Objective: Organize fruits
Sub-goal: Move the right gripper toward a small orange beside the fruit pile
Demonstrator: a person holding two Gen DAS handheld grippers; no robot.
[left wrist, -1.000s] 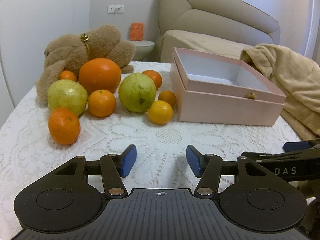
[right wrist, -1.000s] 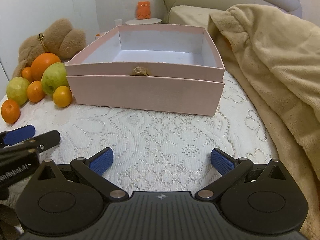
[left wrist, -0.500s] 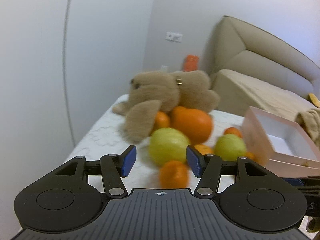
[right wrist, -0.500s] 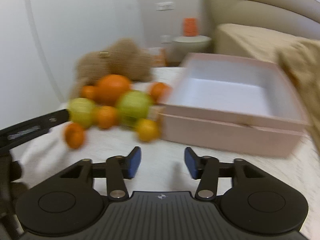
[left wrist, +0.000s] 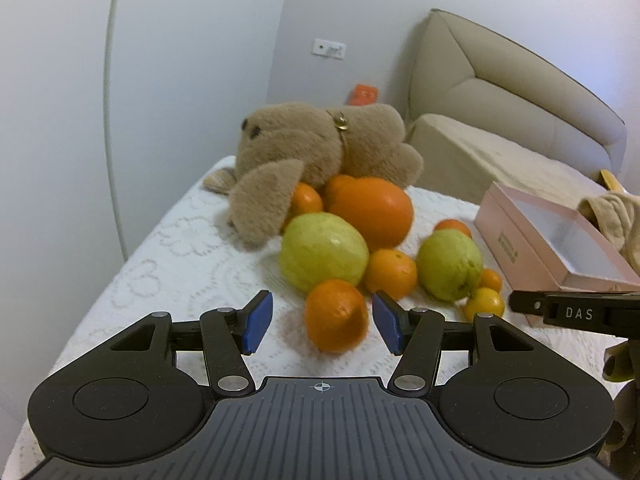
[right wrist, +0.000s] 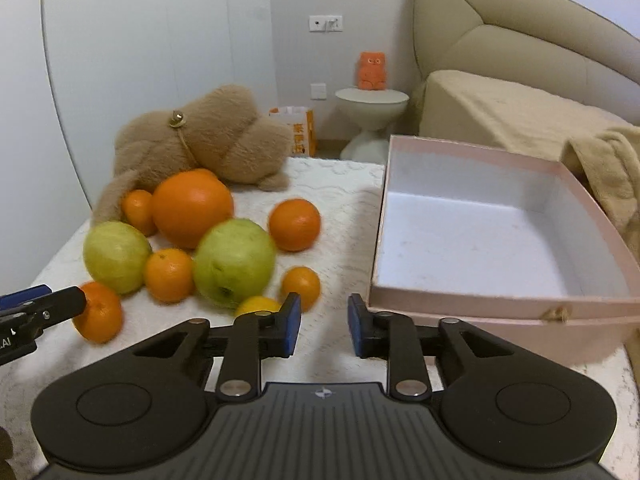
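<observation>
A heap of fruit lies on the white lace tablecloth: a big orange (left wrist: 372, 210), two green fruits (left wrist: 322, 256) (left wrist: 450, 264) and several small mandarins. My left gripper (left wrist: 322, 324) is open, and the nearest mandarin (left wrist: 336, 316) lies between its blue fingertips with neither pad pressing on it. In the right wrist view my right gripper (right wrist: 320, 328) hangs over bare cloth between the fruit and the empty pink box (right wrist: 480, 312). Its jaws are closing to their narrowest, with nothing between them. A small yellow citrus (right wrist: 256, 305) sits just beyond its left finger.
A brown plush toy (left wrist: 320, 148) lies behind the fruit at the table's far left. A beige blanket (right wrist: 608, 168) is heaped right of the box. Beyond the table are a sofa (right wrist: 520, 60) and a small side table (right wrist: 372, 98). A wall runs close along the left.
Both views swung left, from the box toward the fruit. The left gripper now has the front mandarin between its tips. The right jaws went from wide apart to narrow.
</observation>
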